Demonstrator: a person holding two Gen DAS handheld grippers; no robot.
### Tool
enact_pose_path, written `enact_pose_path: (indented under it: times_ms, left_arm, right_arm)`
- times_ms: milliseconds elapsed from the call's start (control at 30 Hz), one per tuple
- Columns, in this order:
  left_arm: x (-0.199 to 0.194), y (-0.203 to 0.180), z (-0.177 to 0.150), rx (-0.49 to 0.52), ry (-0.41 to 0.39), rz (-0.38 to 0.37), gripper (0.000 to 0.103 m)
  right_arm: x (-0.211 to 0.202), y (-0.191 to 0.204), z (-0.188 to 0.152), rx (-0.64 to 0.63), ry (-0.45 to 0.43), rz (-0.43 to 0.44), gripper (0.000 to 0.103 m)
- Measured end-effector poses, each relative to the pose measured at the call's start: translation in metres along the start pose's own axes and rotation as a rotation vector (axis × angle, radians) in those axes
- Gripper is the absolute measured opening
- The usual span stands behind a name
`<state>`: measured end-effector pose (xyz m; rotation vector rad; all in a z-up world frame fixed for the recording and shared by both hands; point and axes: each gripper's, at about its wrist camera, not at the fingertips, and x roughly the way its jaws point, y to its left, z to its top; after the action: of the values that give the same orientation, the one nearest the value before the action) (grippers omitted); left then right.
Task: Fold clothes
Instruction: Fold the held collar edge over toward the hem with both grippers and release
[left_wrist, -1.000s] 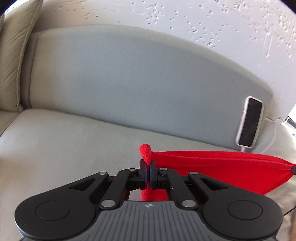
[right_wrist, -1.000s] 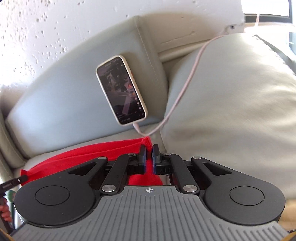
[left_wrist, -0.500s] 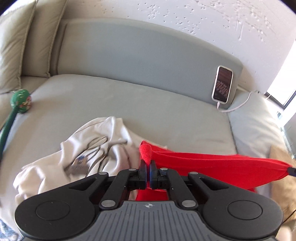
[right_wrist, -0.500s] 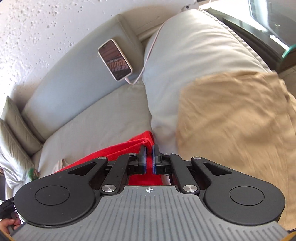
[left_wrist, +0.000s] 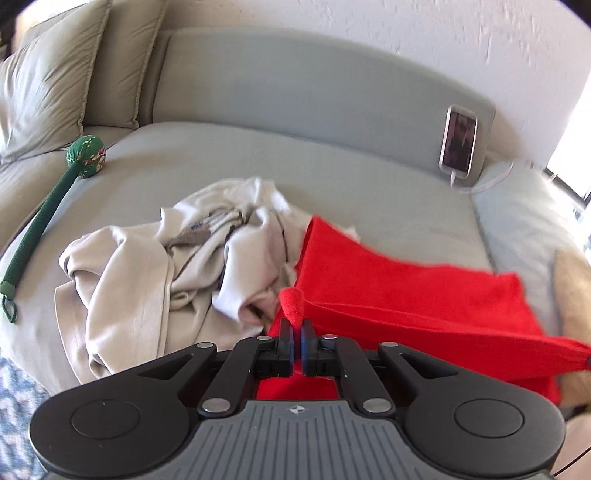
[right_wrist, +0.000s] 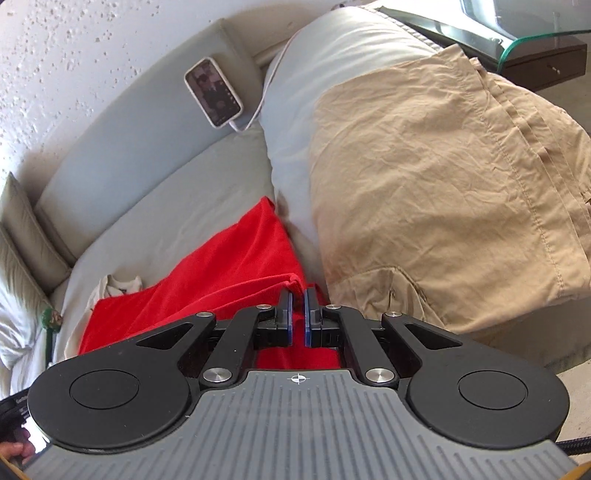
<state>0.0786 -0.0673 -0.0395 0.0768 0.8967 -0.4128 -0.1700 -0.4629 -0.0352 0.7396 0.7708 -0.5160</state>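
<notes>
A red garment lies draped over the grey sofa seat, its far edge resting on the cushion. My left gripper is shut on one near corner of it, a red tuft poking up between the jaws. My right gripper is shut on the other near corner of the red garment. A crumpled cream garment lies on the seat left of the red one. Tan trousers lie over the sofa's right armrest.
A phone on a white cable leans against the backrest. A green stick with a ball head lies on the seat at left. Beige pillows stand at the back left. A glass table stands beyond the armrest.
Both grippers have pulled back and down from near the backrest, lowering the red garment onto the seat. The cream garment and tan trousers have come into view.
</notes>
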Motion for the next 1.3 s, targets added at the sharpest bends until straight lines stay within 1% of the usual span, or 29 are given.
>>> enact_pose_path:
  times_ms: [33,67,100,133,167,200,233,267,300,367,400,433,500,533,567,600,667,733,767,833,900,967,1067,1167,1233,1267,1300]
  left_arm:
    - [0.003,-0.002,-0.003,0.015,0.013,0.031,0.014]
    - [0.005,-0.004,-0.005,0.031,0.025,0.063,0.023]
    - [0.000,-0.005,-0.009,0.039,0.015,0.082,0.036]
    - [-0.005,-0.005,-0.012,0.048,0.005,0.101,0.041]
    - [-0.010,-0.006,-0.016,0.057,-0.005,0.119,0.043]
    - [-0.017,-0.005,-0.018,0.056,-0.017,0.128,0.043]
    - [-0.026,-0.005,-0.020,0.050,-0.046,0.128,0.042]
    - [-0.035,-0.005,-0.023,0.045,-0.074,0.128,0.037]
    - [-0.044,-0.006,-0.023,0.037,-0.108,0.108,0.031]
    - [-0.051,-0.016,-0.020,0.039,-0.133,0.005,0.027]
    - [-0.049,-0.025,-0.018,0.048,-0.125,-0.061,0.026]
    - [-0.043,-0.036,-0.016,0.069,-0.111,-0.113,0.027]
    - [-0.022,-0.062,-0.012,0.136,-0.089,-0.148,0.027]
    - [-0.008,-0.074,-0.009,0.162,-0.072,-0.144,0.027]
    - [0.008,-0.080,-0.005,0.167,-0.045,-0.133,0.027]
    - [0.024,-0.086,-0.001,0.172,-0.018,-0.122,0.027]
    - [0.050,-0.091,0.005,0.190,0.038,-0.078,0.026]
    - [0.065,-0.094,0.005,0.233,0.067,-0.043,0.026]
    - [0.071,-0.095,0.005,0.247,0.083,-0.040,0.026]
    - [0.079,-0.091,0.002,0.249,0.124,-0.058,0.026]
    - [0.082,-0.087,-0.003,0.248,0.158,-0.073,0.026]
    - [0.078,-0.087,-0.010,0.272,0.175,-0.080,0.026]
    - [0.057,-0.085,-0.024,0.316,0.195,-0.076,0.026]
    - [0.028,-0.083,-0.046,0.340,0.257,-0.104,0.025]
    - [0.004,-0.082,-0.068,0.353,0.293,-0.139,0.026]
    - [-0.009,-0.080,-0.078,0.349,0.288,-0.150,0.026]
    - [-0.021,-0.075,-0.084,0.325,0.278,-0.162,0.026]
  right_arm:
    - [0.003,0.003,-0.002,-0.024,0.022,-0.011,0.011]
    - [0.004,0.006,-0.005,-0.045,0.045,-0.027,0.011]
    - [0.003,0.009,-0.008,-0.056,0.063,-0.036,0.014]
    - [-0.001,0.012,-0.010,-0.064,0.076,-0.038,0.023]
    - [-0.008,0.015,-0.013,-0.066,0.075,-0.040,0.031]
    - [-0.017,0.018,-0.015,-0.068,0.061,-0.043,0.043]
    - [-0.027,0.022,-0.017,-0.081,0.046,-0.041,0.044]
    - [-0.035,0.026,-0.018,-0.092,0.033,-0.034,0.044]
    - [-0.039,0.031,-0.017,-0.100,0.028,-0.003,0.044]
    - [-0.046,0.042,-0.014,-0.115,0.023,0.060,0.044]
    - [-0.041,0.048,-0.011,-0.118,0.044,0.092,0.044]
    - [-0.031,0.055,-0.007,-0.127,0.063,0.112,0.043]
    - [-0.001,0.074,0.001,-0.155,0.103,0.098,0.044]
    - [0.017,0.081,0.003,-0.160,0.128,0.085,0.039]
    - [0.034,0.086,0.006,-0.150,0.155,0.071,0.037]
    - [0.047,0.088,0.008,-0.140,0.176,0.053,0.031]
    - [0.066,0.091,0.012,-0.133,0.193,0.003,0.030]
    - [0.080,0.091,0.015,-0.129,0.202,-0.041,0.032]
    - [0.084,0.090,0.017,-0.122,0.203,-0.058,0.032]
    - [0.093,0.085,0.020,-0.113,0.206,-0.086,0.033]
    - [0.107,0.078,0.022,-0.105,0.247,-0.107,0.033]
    - [0.115,0.071,0.018,-0.099,0.308,-0.090,0.031]
    - [0.104,0.070,0.007,-0.124,0.359,-0.064,0.031]
    - [0.082,0.068,-0.014,-0.162,0.451,-0.013,0.032]
    - [0.062,0.065,-0.031,-0.179,0.505,0.024,0.031]
    - [0.049,0.063,-0.041,-0.180,0.520,0.049,0.031]
    - [0.036,0.060,-0.049,-0.176,0.514,0.063,0.031]
